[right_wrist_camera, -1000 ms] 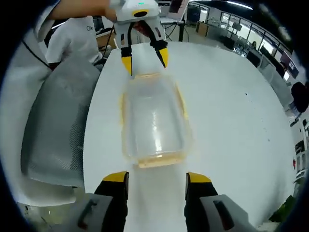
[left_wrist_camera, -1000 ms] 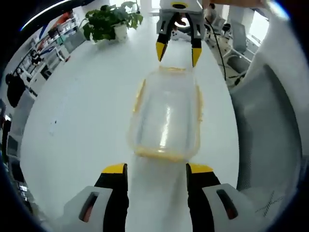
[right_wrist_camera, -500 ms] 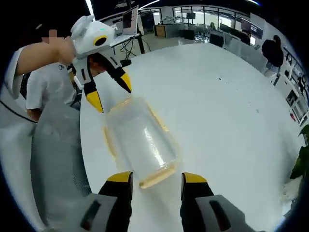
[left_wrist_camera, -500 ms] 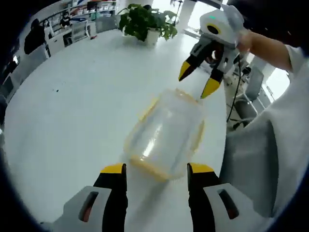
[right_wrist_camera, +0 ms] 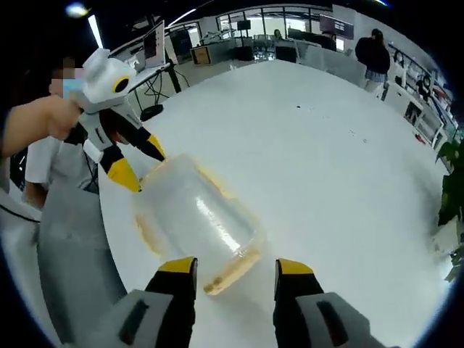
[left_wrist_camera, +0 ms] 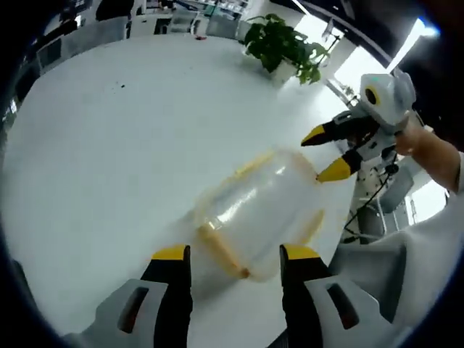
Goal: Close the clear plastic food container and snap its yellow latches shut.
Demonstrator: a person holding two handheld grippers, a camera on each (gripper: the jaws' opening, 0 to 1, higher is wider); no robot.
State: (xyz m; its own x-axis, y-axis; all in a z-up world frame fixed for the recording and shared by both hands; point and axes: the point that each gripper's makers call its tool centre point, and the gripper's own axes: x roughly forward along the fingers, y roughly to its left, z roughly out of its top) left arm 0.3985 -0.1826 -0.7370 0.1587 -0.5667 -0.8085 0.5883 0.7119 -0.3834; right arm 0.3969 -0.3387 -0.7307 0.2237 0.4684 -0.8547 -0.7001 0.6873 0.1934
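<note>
Clear rectangular plastic food container (left_wrist_camera: pixel 255 217) with yellow latches (left_wrist_camera: pixel 223 252) sits on white table (left_wrist_camera: pixel 109 138) between both wide-open claws, left gripper (left_wrist_camera: pixel 233 255) and right gripper (right_wrist_camera: pixel 232 267) at opposite ends.

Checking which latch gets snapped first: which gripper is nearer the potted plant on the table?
Right. The right gripper works the container's end toward the potted plant; the left gripper is at the opposite end.

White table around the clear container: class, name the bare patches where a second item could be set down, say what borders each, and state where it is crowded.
The white table lies bare between the clear container and the potted plant. In the right gripper view, another bare stretch runs from the container toward the far edge. It is crowded at the container's two ends, where the right gripper and left gripper sit close with jaws open.
</note>
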